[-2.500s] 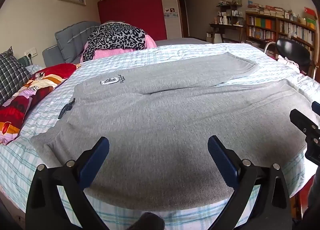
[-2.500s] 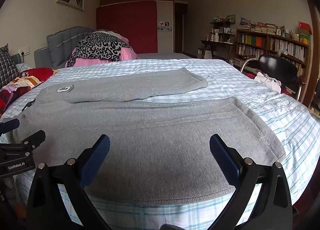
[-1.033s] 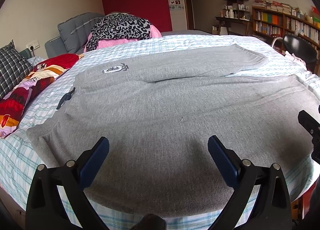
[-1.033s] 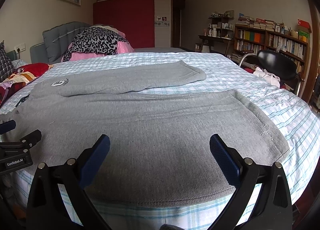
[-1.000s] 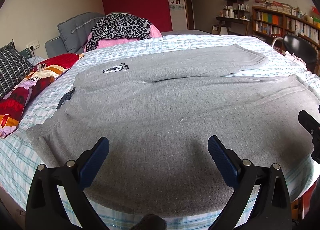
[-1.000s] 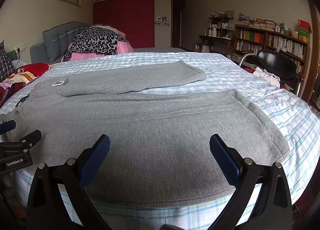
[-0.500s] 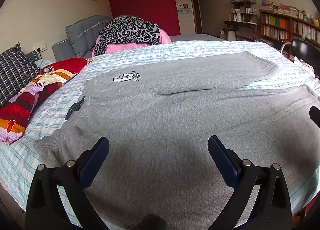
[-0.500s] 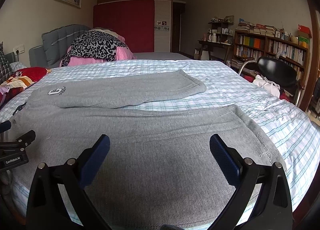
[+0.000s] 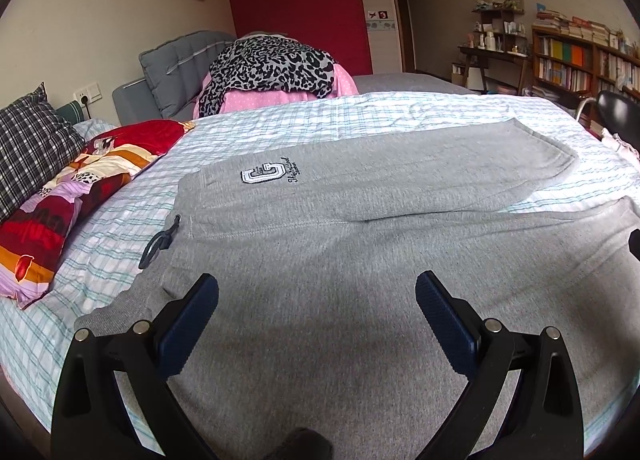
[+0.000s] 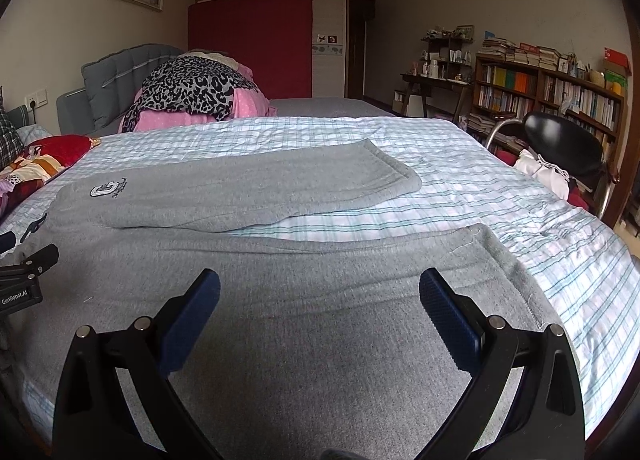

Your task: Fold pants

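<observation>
- The left gripper (image 9: 316, 300) hangs low over the near leg of the pants (image 9: 340, 228), up by the waist end; its blue pads (image 9: 188, 324) stand wide apart and hold nothing.
- The right gripper (image 10: 320, 300) hovers over the same near leg, closer to the hem, jaws equally wide and empty.
- The grey pants lie spread flat on the bed (image 10: 460, 148): waistband toward the pillows, drawstring (image 9: 158, 244) trailing off its edge, the two legs parted with a strip of checked sheet showing between them.
- The logo patch (image 9: 262, 174) sits on the far leg, near the waist.
- Judged from the layout, no fold has been made yet; this looks like the approach to the first one, laying the near leg over the far leg.
- That move would call for each gripper to drop to the near edge, pinch the cloth, then lift and carry it across together so that the seams meet.
- Loose knit may sag between the two holds.
</observation>
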`<state>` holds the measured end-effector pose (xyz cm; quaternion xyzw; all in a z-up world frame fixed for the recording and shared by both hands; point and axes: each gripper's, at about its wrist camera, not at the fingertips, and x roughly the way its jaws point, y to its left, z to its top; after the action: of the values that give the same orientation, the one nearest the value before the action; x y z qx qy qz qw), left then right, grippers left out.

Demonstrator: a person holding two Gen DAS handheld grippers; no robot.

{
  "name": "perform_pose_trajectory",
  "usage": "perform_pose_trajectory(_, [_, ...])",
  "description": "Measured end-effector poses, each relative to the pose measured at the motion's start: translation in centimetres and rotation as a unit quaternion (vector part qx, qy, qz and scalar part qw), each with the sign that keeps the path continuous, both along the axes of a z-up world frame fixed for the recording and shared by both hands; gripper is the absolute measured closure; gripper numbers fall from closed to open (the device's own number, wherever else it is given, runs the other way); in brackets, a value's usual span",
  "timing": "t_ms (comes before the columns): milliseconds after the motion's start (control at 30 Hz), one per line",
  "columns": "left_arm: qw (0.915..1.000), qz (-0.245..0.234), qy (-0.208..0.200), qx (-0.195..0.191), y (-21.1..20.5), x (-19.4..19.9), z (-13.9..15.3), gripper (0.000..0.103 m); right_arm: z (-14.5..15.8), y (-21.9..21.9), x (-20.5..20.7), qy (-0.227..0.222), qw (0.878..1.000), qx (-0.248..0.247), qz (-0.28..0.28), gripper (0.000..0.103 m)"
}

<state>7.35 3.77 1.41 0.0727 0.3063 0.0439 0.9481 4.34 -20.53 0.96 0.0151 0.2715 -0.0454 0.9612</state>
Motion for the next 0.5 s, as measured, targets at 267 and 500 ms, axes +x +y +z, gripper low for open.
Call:
perform_pose_trajectory(267, [0.9997, 0.018, 0.010, -0.016, 2.5, 3.3, 1.6, 0.005, 1.0, -1.0, 2.5, 0.010, 1.000, -0.012, 0.006, 0.002])
perform_pose_trajectory(500, [0.9979, 0.043, 0.029, -0.039, 5.6, 6.9, 2.7, 0.005, 1.7, -2.4, 5.9, 0.027, 1.000, -0.007, -0.004, 0.002])
